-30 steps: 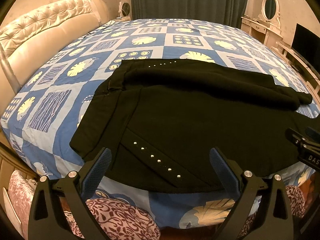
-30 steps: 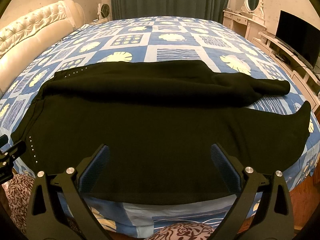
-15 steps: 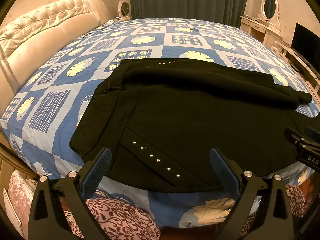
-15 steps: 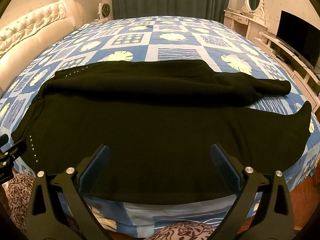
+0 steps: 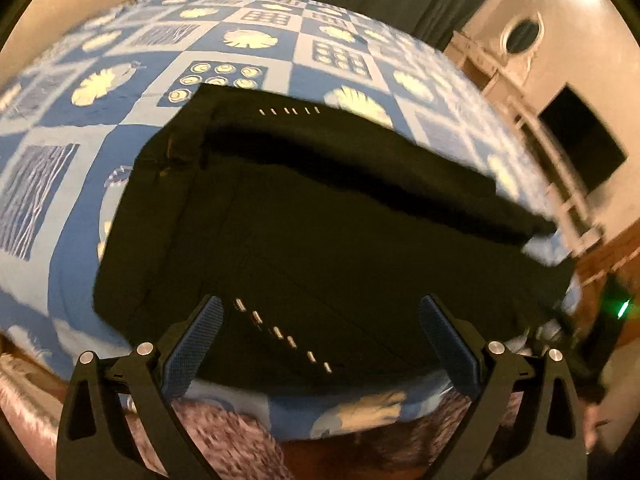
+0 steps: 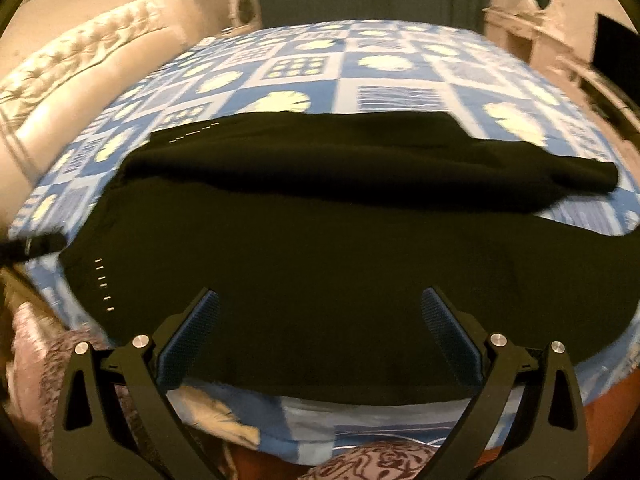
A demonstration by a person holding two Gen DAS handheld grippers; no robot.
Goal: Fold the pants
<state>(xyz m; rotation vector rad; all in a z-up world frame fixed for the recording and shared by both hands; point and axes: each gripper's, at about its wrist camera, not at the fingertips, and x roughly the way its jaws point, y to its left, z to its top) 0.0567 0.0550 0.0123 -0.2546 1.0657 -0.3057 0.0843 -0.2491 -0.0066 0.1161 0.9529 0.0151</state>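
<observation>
Black pants (image 5: 320, 232) of soft dark fabric lie spread flat on a bed (image 5: 60, 184) covered in a blue-and-white patchwork quilt with pale leaf prints, just ahead of both pairs of jaws. One leg is folded along the far edge, forming a thicker band beyond the jaws. Two short rows of small silver studs (image 5: 280, 332) mark the waist end, one row right between the left gripper (image 5: 320, 320) fingers, the other farther off. The left gripper hangs with its jaws spread wide and nothing between them, over the near hem. The right gripper (image 6: 320, 312) likewise has its jaws wide apart and empty, above the broad middle of the pants (image 6: 340, 264). Both views are blurred.
</observation>
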